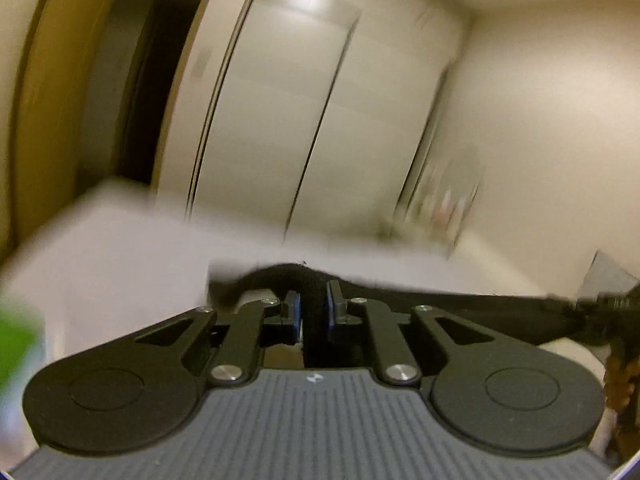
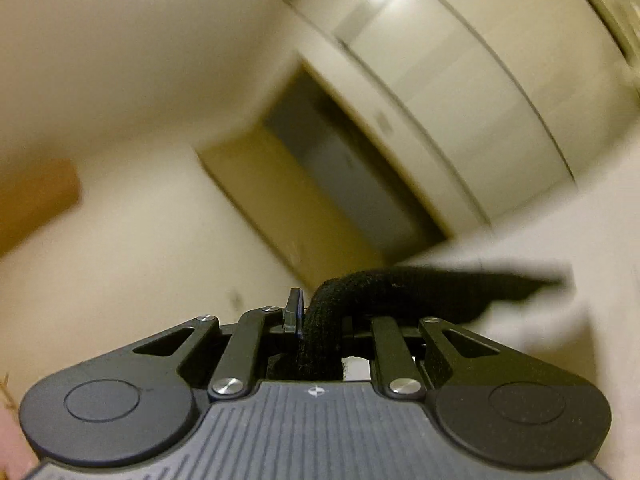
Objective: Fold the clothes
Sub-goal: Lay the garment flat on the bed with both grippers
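A black garment (image 1: pixel 460 304) is stretched in the air between both grippers. My left gripper (image 1: pixel 313 306) is shut on one part of it, the cloth pinched between the blue pads and running off to the right. My right gripper (image 2: pixel 320 314) is shut on another thick, rolled edge of the black garment (image 2: pixel 420 286), which trails to the right. Both views tilt upward and are blurred by motion. The rest of the garment hangs below, out of view. The right gripper (image 1: pixel 618 306) shows at the right edge of the left wrist view.
White wardrobe doors (image 1: pixel 320 100) and a dark doorway (image 1: pixel 140 92) fill the background. A white surface (image 1: pixel 120 248) lies below the left gripper. The doorway (image 2: pixel 340 168) and cream walls (image 2: pixel 140 80) show in the right wrist view.
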`<action>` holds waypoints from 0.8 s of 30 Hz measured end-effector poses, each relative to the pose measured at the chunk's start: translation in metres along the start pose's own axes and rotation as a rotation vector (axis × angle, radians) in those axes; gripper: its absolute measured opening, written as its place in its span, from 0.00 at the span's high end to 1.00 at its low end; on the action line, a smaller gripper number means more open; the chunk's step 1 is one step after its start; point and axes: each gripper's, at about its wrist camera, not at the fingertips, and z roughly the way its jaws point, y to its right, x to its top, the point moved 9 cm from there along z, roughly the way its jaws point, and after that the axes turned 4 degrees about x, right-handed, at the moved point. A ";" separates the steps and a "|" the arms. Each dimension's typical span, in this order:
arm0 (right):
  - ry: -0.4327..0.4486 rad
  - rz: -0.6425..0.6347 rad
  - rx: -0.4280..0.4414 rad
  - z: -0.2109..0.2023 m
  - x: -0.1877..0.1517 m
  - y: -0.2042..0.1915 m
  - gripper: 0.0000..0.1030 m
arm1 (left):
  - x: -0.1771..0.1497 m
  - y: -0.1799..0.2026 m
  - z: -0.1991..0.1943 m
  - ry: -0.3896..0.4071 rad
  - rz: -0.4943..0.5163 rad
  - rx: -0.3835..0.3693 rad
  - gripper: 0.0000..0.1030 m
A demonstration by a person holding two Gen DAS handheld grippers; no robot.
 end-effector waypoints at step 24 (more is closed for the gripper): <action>-0.499 0.473 -0.629 -0.099 -0.396 0.246 0.46 | -0.371 -0.091 0.071 -0.576 -0.194 0.157 0.64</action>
